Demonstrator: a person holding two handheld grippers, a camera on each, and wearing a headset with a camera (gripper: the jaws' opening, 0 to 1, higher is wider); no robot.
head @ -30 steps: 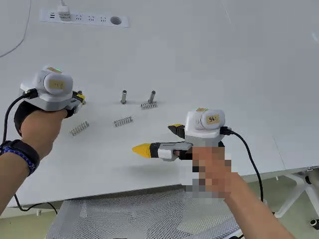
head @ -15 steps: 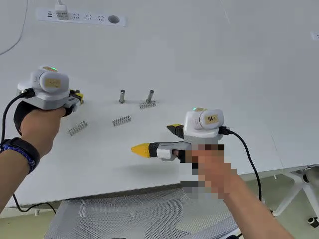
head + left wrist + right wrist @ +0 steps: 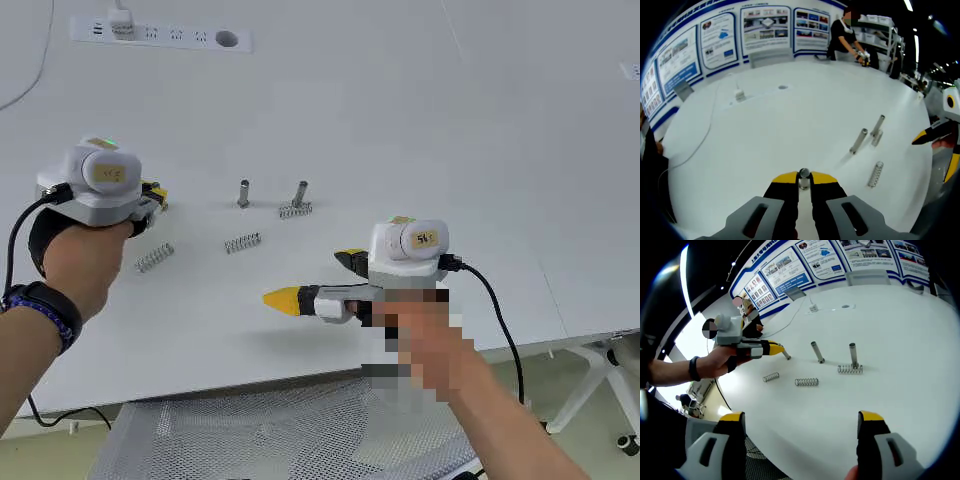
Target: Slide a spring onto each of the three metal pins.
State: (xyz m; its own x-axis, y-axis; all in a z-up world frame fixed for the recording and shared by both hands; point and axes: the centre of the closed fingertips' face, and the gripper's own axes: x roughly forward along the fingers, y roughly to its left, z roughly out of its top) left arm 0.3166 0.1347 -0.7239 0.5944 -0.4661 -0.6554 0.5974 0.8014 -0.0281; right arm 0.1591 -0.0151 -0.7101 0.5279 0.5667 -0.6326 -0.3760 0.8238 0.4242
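Looking down from the head view, the left gripper (image 3: pixel 155 196) sits low toward the left edge of the bench (image 3: pixel 450 150). The right gripper (image 3: pixel 316 278) hovers near the front edge, spread wide and holding nothing. Two metal pins (image 3: pixel 243 193) stand upright mid-bench, and three springs (image 3: pixel 242 242) lie loose beside them, one touching the right pin's foot. In the left gripper view the fingers (image 3: pixel 785 187) are pinched shut on the third pin (image 3: pixel 803 174). The right gripper view shows that same hold from across the bench, with its own tips parted. By my reckoning no pin carries a spring yet, so all three remain to do.
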